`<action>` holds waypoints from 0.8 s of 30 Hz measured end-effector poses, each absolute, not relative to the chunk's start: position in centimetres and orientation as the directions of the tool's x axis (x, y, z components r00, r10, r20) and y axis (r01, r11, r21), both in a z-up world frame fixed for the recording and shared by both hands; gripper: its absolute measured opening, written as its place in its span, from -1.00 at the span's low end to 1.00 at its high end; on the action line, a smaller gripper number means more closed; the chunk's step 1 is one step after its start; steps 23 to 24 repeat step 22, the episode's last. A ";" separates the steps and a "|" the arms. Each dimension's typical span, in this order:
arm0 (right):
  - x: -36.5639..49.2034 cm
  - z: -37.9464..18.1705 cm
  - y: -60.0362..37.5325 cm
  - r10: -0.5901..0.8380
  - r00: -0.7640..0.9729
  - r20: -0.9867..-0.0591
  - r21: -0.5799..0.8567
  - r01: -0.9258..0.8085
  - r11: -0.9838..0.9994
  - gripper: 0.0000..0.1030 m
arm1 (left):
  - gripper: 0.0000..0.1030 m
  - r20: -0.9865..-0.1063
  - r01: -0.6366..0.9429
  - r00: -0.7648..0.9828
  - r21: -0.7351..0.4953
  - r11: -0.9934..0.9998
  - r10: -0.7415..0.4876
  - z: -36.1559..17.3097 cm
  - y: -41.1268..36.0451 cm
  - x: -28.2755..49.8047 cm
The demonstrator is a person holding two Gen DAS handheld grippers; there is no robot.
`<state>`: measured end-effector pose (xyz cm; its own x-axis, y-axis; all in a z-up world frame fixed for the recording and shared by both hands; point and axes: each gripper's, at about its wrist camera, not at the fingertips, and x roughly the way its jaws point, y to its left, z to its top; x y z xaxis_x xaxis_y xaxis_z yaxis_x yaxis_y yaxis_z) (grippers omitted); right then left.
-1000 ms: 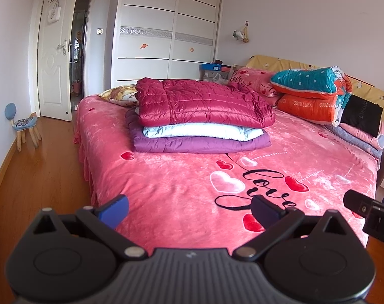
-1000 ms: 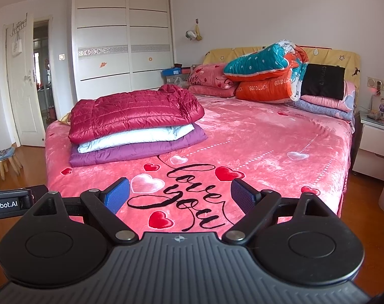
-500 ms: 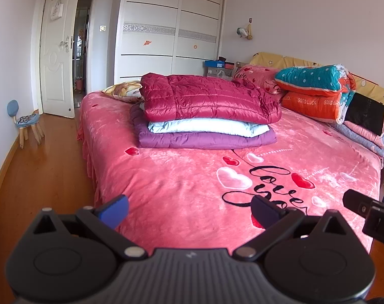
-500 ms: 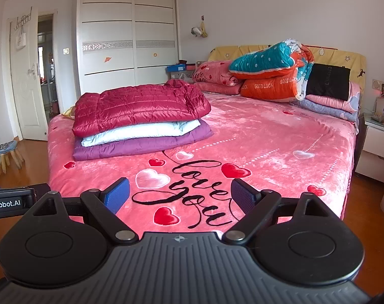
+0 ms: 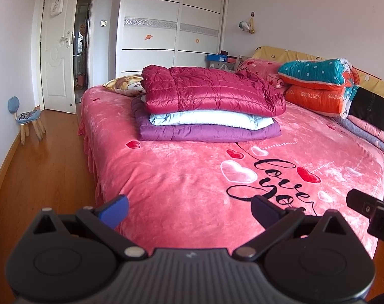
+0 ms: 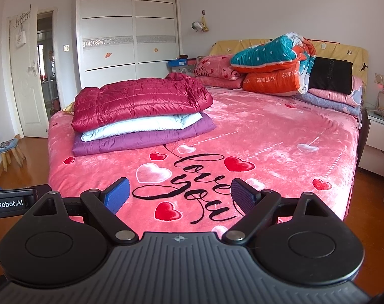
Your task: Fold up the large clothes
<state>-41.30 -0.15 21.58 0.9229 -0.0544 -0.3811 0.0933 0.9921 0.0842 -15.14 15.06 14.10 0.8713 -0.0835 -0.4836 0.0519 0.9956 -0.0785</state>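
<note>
Fingers on your left gripper (image 5: pixel 189 209) and right gripper (image 6: pixel 179 195) are spread wide and empty, touching nothing. Both point level across the foot of the bed (image 6: pixel 280 136). The stack of folded jackets (image 5: pixel 207 106) lies flat near its far left side, long axis crosswise.

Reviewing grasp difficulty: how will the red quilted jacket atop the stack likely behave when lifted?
The red quilted jacket looks puffy, so probably light and floppy, sagging from any single grip. Its shiny shell may slip off the pale blue garment beneath. Both the left gripper and right gripper are open, far away.
</note>
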 end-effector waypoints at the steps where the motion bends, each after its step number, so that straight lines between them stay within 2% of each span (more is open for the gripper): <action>1: -41.2 21.6 -0.2 -0.053 0.923 -0.382 0.087 0.092 0.992 1.00 | 0.98 -0.486 0.052 0.870 -0.078 0.996 -0.083 14.0 15.0 -15.1; 24: -38.3 20.1 -1.5 -0.039 0.913 -0.407 0.140 0.105 0.985 1.00 | 0.98 -0.527 0.072 0.844 -0.068 0.995 -0.098 11.9 13.4 -13.1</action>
